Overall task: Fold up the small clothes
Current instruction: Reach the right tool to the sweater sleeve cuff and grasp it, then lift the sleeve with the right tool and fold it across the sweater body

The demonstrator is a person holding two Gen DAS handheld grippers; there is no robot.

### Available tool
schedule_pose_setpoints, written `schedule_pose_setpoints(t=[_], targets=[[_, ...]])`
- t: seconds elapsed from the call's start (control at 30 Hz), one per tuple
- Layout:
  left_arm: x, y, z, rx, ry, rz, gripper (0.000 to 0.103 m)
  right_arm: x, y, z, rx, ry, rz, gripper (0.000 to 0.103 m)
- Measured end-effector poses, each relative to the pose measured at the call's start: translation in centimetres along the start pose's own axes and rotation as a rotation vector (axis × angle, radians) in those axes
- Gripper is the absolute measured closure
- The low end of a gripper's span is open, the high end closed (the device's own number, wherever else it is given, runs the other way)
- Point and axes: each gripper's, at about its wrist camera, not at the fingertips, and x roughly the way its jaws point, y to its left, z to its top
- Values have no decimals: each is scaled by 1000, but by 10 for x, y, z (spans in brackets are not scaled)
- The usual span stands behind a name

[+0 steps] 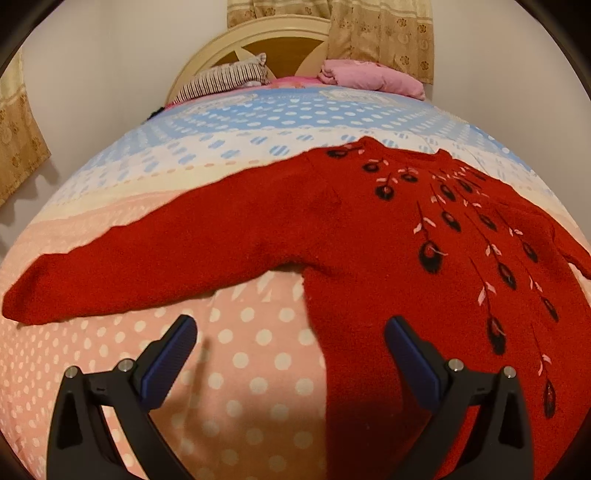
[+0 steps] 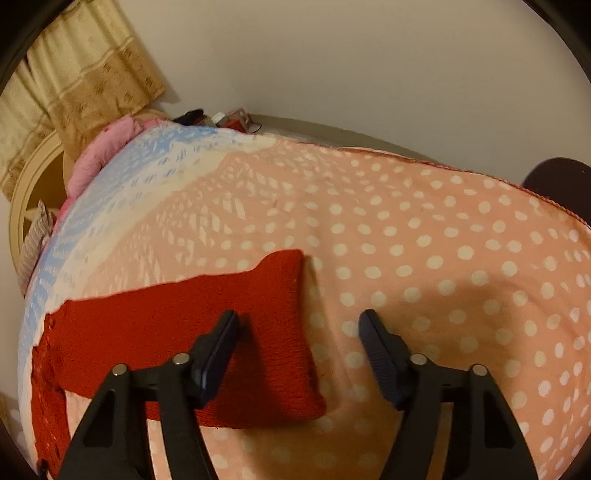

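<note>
A red knitted sweater (image 1: pixel 369 229) with black and pink leaf embroidery lies flat and face up on the bed. Its one sleeve (image 1: pixel 147 258) stretches out to the left. My left gripper (image 1: pixel 290 325) is open and empty, hovering over the sweater's side edge below the armpit. In the right wrist view the other sleeve (image 2: pixel 236 332) lies spread on the bedspread, its cuff end toward the right. My right gripper (image 2: pixel 299 317) is open and empty, just above the cuff, with the left finger (image 2: pixel 218 350) over the sleeve.
The bed is covered with a pink, white and blue polka-dot bedspread (image 1: pixel 258 369). A striped pillow (image 1: pixel 225 79) and a pink folded blanket (image 1: pixel 369 75) lie by the headboard (image 1: pixel 258 33). Curtains (image 2: pixel 74 74) hang behind. The bed's far edge (image 2: pixel 480 173) runs near a wall.
</note>
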Motion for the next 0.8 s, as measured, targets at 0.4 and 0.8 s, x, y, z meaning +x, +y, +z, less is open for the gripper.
schedule_pose_setpoints(t=[0.4,0.8], targets=[[4,10,2,-53,0,-33,0,-17,64,13,-142,-8,71,91],[0,20,-1,-109,-34,-29,0,-103,193,55,-324,-164,190,92]])
